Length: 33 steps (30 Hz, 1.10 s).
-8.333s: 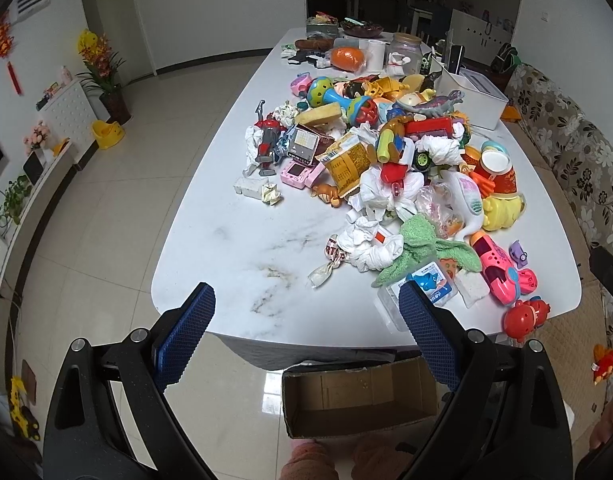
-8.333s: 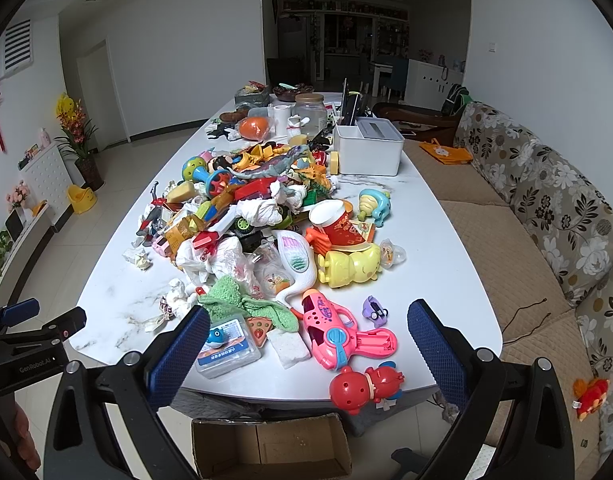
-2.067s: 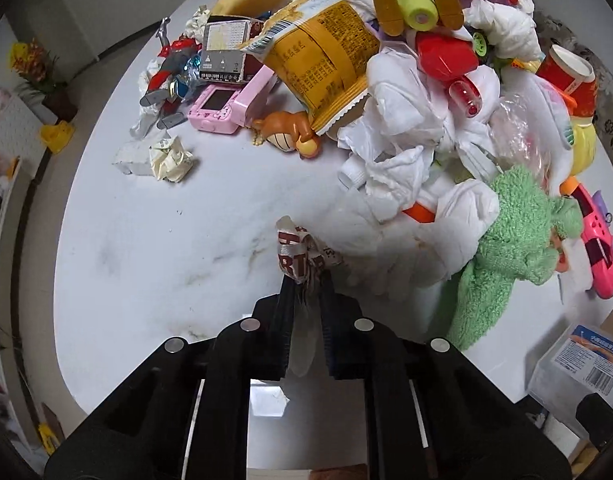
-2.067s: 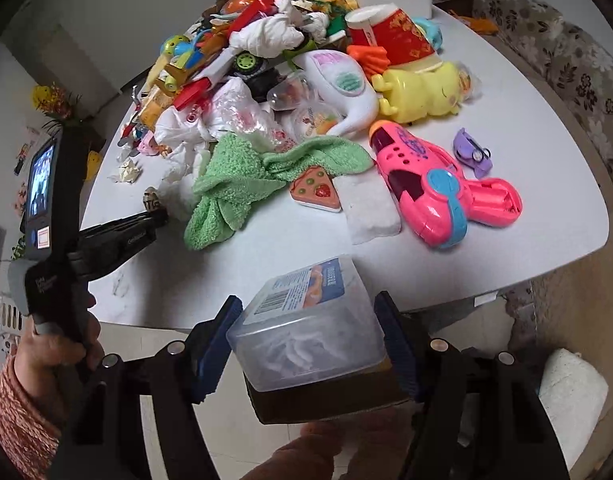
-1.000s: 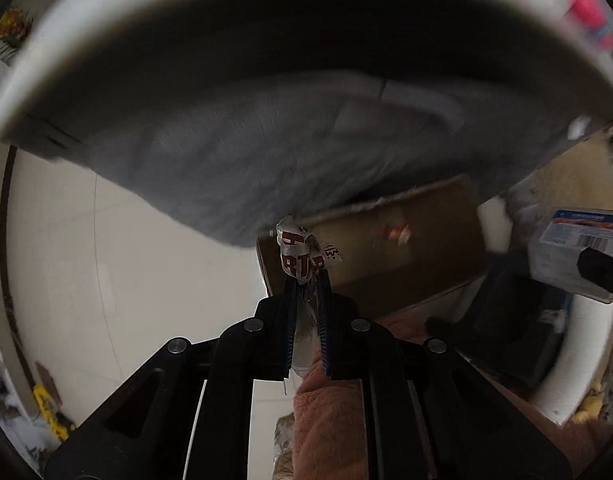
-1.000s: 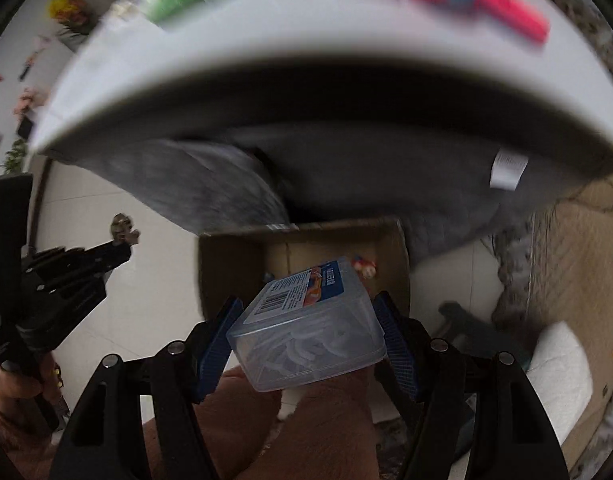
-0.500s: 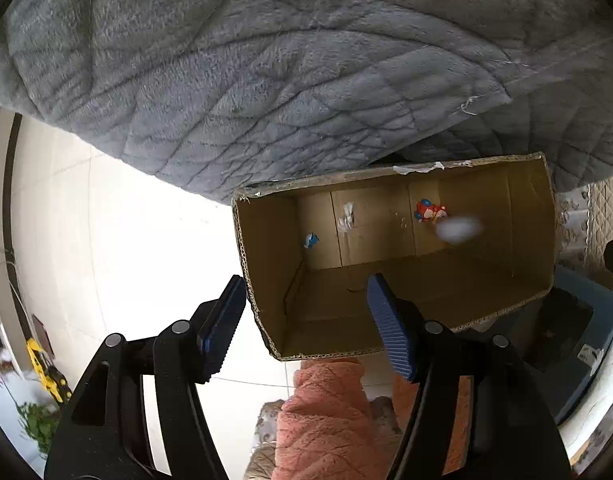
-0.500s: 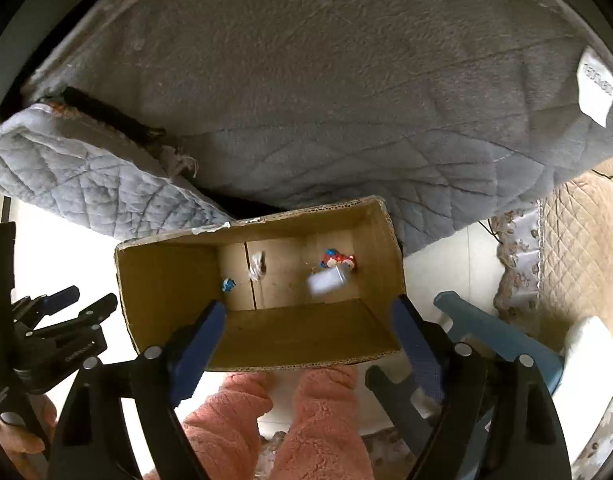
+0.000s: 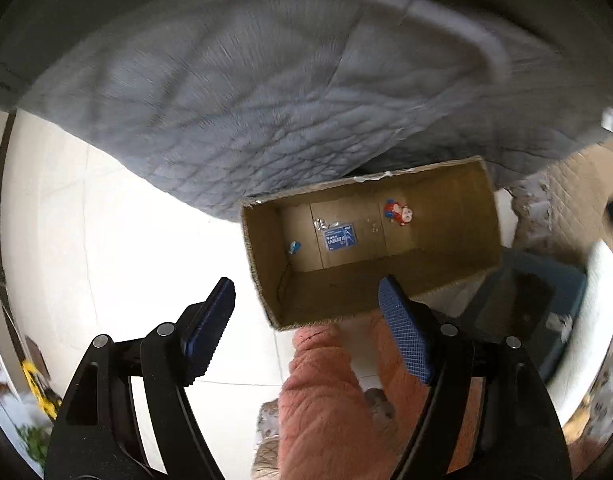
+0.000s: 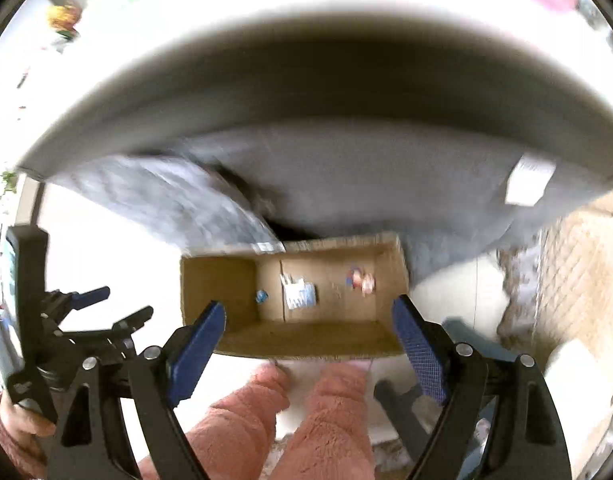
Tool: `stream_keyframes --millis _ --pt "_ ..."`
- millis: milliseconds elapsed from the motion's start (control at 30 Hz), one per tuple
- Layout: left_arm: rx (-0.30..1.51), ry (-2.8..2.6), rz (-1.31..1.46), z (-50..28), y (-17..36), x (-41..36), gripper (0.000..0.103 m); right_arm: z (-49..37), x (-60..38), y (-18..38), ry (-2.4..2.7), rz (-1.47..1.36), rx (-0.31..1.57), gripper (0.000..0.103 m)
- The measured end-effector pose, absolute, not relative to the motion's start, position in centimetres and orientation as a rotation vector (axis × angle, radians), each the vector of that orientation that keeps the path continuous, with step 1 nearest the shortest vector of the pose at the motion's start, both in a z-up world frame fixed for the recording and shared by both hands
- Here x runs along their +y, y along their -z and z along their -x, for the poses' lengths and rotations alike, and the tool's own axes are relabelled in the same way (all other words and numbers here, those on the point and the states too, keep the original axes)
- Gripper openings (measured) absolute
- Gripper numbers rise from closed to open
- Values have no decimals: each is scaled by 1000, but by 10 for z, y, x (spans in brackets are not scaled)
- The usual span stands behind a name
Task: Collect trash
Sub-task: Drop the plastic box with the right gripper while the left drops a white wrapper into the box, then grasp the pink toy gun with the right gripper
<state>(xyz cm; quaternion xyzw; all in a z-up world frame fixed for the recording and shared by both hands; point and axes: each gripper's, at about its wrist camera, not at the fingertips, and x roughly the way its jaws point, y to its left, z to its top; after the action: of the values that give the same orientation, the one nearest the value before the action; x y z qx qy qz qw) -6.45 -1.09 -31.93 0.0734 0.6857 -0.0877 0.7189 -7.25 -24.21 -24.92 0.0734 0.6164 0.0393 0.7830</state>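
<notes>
Now the tub [image 9: 340,237] lies label-up on the floor of the box [image 9: 458,184], a wrapper [image 9: 397,211] near it; the blue label's writing is too small to read. Above the box, the left gripper [image 9: 306,330] has just been opening, nothing between its jaws. The right gripper [image 10: 310,346] also stands spread and empty.

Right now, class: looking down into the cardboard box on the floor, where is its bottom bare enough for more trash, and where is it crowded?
The cardboard box has bare floor along its near wall and at the right end, past the red wrapper. The far side is crowded: blue-labelled container, crumpled wrapper, small blue scrap.
</notes>
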Motion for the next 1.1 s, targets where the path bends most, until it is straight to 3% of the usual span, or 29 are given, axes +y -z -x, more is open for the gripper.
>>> stream_keyframes --millis 133,267,433,600,767,933,1100 --pt "1418 221 -169 74 258 3 75 66 -261 165 -49 -131 1117 90" --pt "1285 204 -186 65 207 13 80 33 -279 125 46 -44 979 91" --pt "1208 181 -155 47 177 20 80 -22 -297 138 117 94 1076 84" --pt "1198 148 -141 45 170 26 81 -44 -287 156 8 232 1128 84" --pt "1218 115 -128 46 171 29 80 -66 -282 170 -91 317 1177 72" --pt "1219 111 -125 48 168 28 80 -78 -294 173 -219 354 1258 78" --pt "1226 115 -138 48 169 24 81 -86 -304 178 -243 333 1284 73"
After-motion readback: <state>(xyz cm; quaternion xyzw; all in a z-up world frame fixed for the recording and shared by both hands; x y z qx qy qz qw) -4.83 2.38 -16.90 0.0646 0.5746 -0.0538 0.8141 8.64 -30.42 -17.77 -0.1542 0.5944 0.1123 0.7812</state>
